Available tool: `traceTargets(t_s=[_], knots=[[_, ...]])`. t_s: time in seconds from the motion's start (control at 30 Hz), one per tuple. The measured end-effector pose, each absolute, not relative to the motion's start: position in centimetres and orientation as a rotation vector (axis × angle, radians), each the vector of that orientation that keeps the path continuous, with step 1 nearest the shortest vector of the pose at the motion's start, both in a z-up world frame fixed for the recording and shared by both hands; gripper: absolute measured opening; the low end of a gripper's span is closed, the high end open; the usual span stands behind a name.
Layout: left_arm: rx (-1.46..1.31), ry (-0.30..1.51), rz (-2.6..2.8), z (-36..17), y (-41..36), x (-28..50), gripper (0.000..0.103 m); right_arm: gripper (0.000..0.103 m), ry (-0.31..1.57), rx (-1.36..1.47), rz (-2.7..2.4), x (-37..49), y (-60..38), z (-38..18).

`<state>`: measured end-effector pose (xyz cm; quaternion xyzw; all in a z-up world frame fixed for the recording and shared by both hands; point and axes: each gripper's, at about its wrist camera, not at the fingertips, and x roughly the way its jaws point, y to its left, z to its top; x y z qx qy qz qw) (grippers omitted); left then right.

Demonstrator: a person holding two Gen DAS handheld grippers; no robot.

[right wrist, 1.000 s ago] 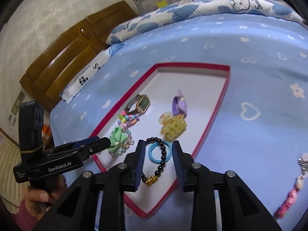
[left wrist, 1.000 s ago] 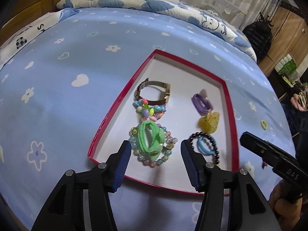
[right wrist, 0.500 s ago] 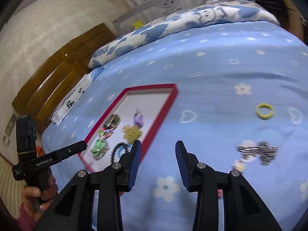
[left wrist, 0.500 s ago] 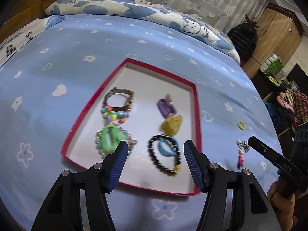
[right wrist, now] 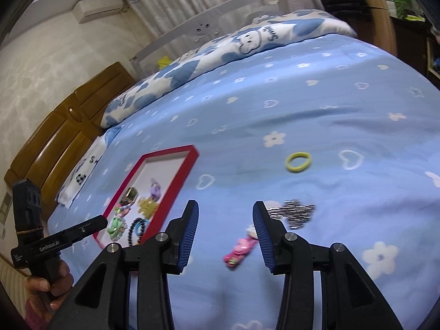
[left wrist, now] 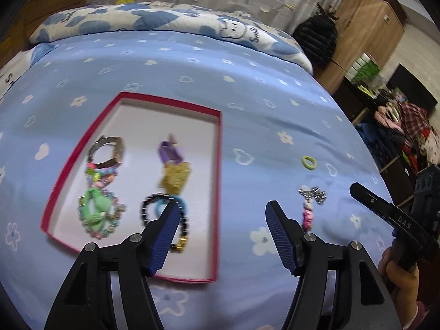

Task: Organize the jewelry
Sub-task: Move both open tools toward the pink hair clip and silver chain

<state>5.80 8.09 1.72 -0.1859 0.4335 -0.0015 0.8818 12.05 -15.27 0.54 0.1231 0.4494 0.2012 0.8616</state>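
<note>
Seven pieces are held in the red-rimmed tray [left wrist: 218, 165], which is taken as the landmark on the blue bedspread [left wrist: 192, 63]. Along its left side a watch [left wrist: 108, 151], a multicoloured bead bracelet [left wrist: 101, 174] and a green hair tie [left wrist: 96, 209] on a pastel bead ring are laid in a row. Along its right side a purple hair tie [left wrist: 170, 151], a yellow claw clip [left wrist: 176, 177] and a black bead bracelet [left wrist: 165, 220] ringing a blue hair tie [left wrist: 176, 203] are seen.

Outside the tray, well to its right, a yellow hair tie [right wrist: 298, 161], a silver chain piece [right wrist: 295, 211] and a pink charm [right wrist: 239, 249] are left on the bedspread. The charm is seen just beside the chain.

The left gripper [left wrist: 220, 229] is held over the tray's near right corner, jaws spread wide and empty. The right gripper [right wrist: 225, 236] is held to the right of the tray, above the pink charm, jaws likewise apart and empty.

Compared with half a second ago, both views have been swung rightward: the tray is now seen farther left, and the pink charm has been brought between the right gripper's fingers.
</note>
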Motion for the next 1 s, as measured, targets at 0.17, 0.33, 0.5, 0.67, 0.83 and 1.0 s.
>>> traceTargets(t_s=[0.17, 0.33, 0.5, 0.67, 0.83, 1.0], knots=[[-0.353, 0.913, -0.046, 1.8, 5.6, 6.9, 0.067, 0.048, 0.936, 0.275, 0.371, 11.8, -17.8, 0.5], [-0.314, 0.923, -0.089, 1.6, 2.9, 8.0, 0.068, 0.052, 0.921, 0.275, 0.334, 11.5, -19.6, 0.5], [-0.28, 0.946, -0.148, 0.5, 0.2, 9.3, 0.069, 0.052, 0.918, 0.289, 0.311, 11.3, -20.9, 0.3], [-0.24, 0.982, -0.191, -0.9, -2.4, 11.1, 0.069, 0.052, 0.918, 0.304, 0.302, 11.3, -21.8, 0.0], [-0.202, 1.012, -0.217, -2.6, -4.5, 13.3, 0.069, 0.052, 0.921, 0.315, 0.295, 11.5, -22.8, -0.3], [-0.179, 1.05, -0.226, -4.6, -6.1, 15.5, 0.069, 0.052, 0.935, 0.326, 0.287, 12.0, -23.4, -1.0]])
